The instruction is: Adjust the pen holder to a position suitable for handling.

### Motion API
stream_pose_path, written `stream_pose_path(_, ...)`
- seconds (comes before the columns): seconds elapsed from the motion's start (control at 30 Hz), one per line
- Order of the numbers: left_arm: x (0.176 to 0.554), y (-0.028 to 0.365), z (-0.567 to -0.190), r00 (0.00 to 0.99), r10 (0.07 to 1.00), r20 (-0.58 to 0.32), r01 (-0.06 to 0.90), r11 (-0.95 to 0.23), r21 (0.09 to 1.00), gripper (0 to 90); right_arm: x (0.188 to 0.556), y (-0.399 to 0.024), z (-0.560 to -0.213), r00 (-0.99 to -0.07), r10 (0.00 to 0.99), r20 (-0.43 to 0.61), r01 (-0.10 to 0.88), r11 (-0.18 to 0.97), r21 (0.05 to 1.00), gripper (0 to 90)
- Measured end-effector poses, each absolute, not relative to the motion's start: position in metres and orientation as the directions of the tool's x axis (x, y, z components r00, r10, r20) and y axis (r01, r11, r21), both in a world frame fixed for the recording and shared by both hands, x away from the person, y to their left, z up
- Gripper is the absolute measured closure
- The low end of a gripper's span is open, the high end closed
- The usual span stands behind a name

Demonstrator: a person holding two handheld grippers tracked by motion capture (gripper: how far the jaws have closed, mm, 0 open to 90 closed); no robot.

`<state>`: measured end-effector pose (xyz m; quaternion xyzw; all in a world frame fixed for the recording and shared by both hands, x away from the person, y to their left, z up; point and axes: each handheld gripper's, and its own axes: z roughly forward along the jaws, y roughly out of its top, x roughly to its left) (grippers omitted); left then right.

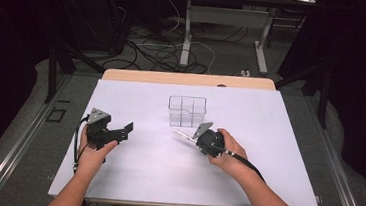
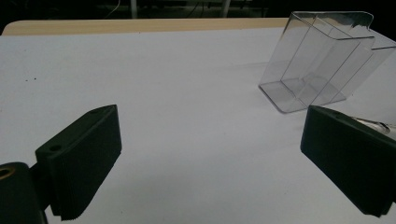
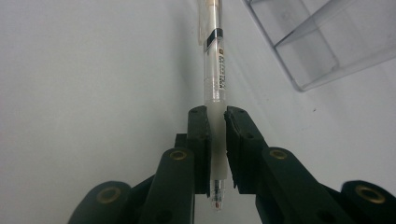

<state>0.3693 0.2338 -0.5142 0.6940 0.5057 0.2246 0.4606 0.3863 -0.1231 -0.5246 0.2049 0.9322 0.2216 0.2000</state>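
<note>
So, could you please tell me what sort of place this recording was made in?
Probably a lab or workshop set up for recording. A wooden table under a white sheet stands among dark curtains, loose cables on the grey floor trail behind it, and a second metal-legged bench stands beyond.

We lose the pen's (image 3: 215,74) far end past the top edge. Its grip section sits hidden inside the right tool (image 3: 216,116). The print on its barrel is too small to read.

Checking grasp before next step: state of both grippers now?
Left gripper: open, nothing between its fingers.
Right gripper: closed on a clear pen, beside the clear divided organizer.
</note>
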Motion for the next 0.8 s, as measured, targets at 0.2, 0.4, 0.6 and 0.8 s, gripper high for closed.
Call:
stream_pose_path(0.2,0.369,0.234,-0.514,0.388,0.909,-0.153,0.495,-0.065,0.866,5.3,0.376,-0.115,-0.523,-0.831,0.369,-0.417,0.16,0.876,0.456,80.0)
stream_pose_path(0.4,0.37,0.231,-0.515,0.397,0.906,-0.145,0.499,-0.08,0.863,5.3,0.368,-0.107,-0.52,-0.809,0.26,-0.527,0.032,0.915,0.402,80.0)
stream_pose_path(0.6,0.369,0.229,-0.516,0.402,0.905,-0.139,0.5,-0.09,0.861,6.3,0.355,-0.108,-0.515,-0.743,0.157,-0.651,-0.088,0.941,0.328,80.0)
stream_pose_path(0.8,0.369,0.225,-0.516,0.42,0.901,-0.108,0.498,-0.129,0.857,7.6,0.341,-0.112,-0.513,-0.638,0.08,-0.766,-0.212,0.938,0.275,80.0)
